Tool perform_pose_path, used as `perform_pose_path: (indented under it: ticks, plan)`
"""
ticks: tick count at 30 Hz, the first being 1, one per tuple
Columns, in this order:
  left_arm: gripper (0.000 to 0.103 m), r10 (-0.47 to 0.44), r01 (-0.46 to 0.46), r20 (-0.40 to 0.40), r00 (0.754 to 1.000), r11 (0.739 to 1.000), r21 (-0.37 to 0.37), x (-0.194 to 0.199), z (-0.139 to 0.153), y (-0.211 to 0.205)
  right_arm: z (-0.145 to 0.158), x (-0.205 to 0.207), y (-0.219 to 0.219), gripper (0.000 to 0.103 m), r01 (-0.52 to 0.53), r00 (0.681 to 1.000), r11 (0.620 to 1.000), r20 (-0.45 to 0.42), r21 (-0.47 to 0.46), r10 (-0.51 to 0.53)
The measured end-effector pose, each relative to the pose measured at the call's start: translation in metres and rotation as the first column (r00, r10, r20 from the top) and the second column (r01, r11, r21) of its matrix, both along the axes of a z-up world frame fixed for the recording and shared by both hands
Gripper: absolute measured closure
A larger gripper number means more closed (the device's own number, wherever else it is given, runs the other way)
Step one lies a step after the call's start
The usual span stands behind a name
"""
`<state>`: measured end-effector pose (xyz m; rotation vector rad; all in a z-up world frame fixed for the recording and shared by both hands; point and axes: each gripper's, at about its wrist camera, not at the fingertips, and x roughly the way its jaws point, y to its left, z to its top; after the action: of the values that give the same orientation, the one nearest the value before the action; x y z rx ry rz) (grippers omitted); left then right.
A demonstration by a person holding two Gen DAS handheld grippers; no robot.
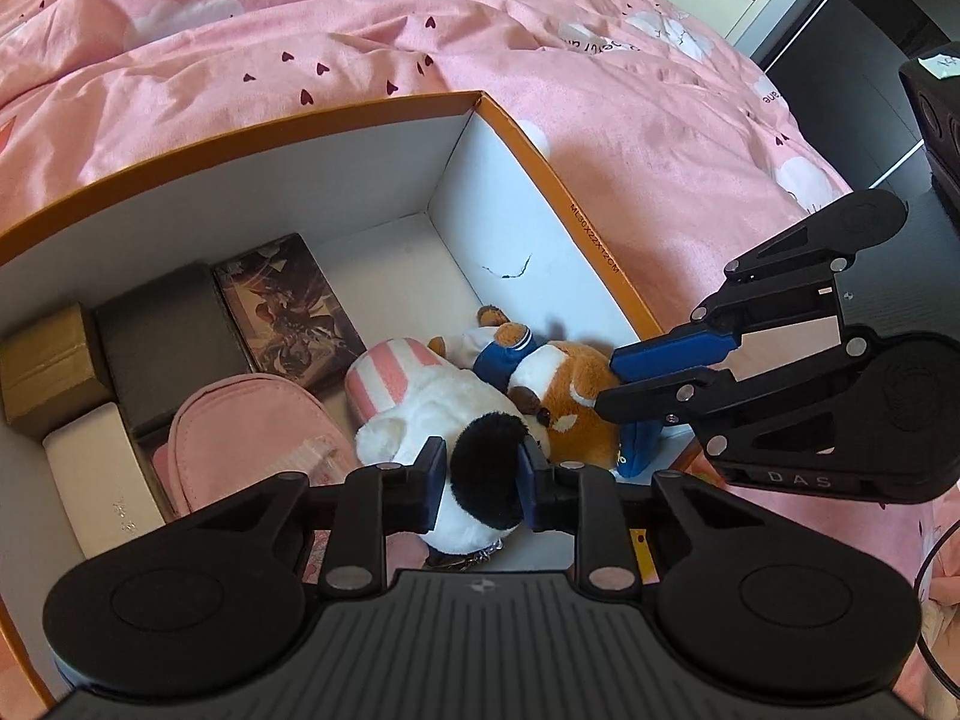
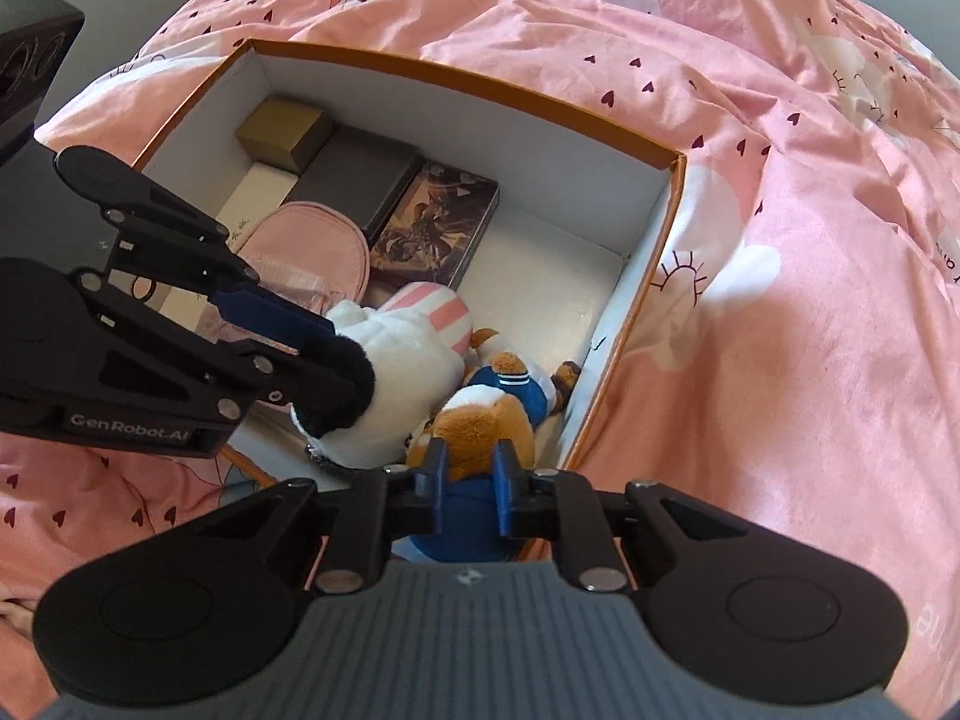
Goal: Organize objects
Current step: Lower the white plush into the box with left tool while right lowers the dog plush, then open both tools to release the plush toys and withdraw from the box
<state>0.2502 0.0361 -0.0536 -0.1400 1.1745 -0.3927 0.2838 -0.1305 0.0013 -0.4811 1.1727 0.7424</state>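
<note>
An orange-rimmed cardboard box (image 1: 336, 111) (image 2: 480, 75) with white walls sits on the bed. In its near right part lie two plush toys side by side. The white plush (image 1: 420, 414) (image 2: 408, 360) has a pink striped hat and a black ear. My left gripper (image 1: 482, 474) (image 2: 336, 354) is shut on that black ear. The brown bear plush (image 1: 576, 396) (image 2: 486, 426) wears blue and white clothes. My right gripper (image 2: 469, 474) (image 1: 606, 384) is shut on the bear's head end, with brown fur and blue cloth between its pads.
The box's left half holds a brown carton (image 1: 48, 360), a dark grey case (image 1: 162, 342), a picture-printed box (image 1: 288, 306), a white case (image 1: 102, 474) and a pink pouch (image 1: 240, 432). A rumpled pink duvet (image 1: 660, 120) surrounds the box. Dark floor and a black device (image 1: 936, 120) lie beyond the bed's edge.
</note>
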Motion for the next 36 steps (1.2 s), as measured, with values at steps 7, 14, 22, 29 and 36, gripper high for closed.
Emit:
perform_pose_path:
  ticks: [7, 14, 22, 29, 36]
  plan:
    - [0.074, 0.006, -0.006, -0.028, 1.000, 1.000, -0.009, 0.000, -0.004, 0.001, -0.012, 0.008, 0.016, 0.087, -0.041, 0.998, 0.997, -0.059, -0.066, 0.037]
    - [0.074, 0.014, -0.015, -0.030, 0.999, 1.000, -0.020, -0.001, -0.004, 0.009, -0.026, 0.014, 0.025, 0.087, -0.060, 0.994, 0.993, -0.097, -0.100, 0.051]
    - [0.072, 0.011, -0.012, -0.032, 0.999, 1.000, -0.023, 0.000, -0.005, 0.010, -0.040, 0.018, 0.027, 0.089, -0.035, 0.989, 0.998, -0.144, -0.058, 0.026]
    - [0.071, 0.014, -0.015, -0.026, 1.000, 0.999, -0.030, -0.002, -0.005, 0.011, -0.016, 0.013, 0.019, 0.090, -0.044, 0.993, 0.999, -0.108, -0.010, 0.043]
    - [0.070, 0.029, -0.030, -0.034, 0.999, 0.999, -0.030, -0.001, -0.009, 0.008, -0.016, 0.007, 0.021, 0.093, -0.098, 0.994, 0.990, -0.053, -0.105, 0.093]
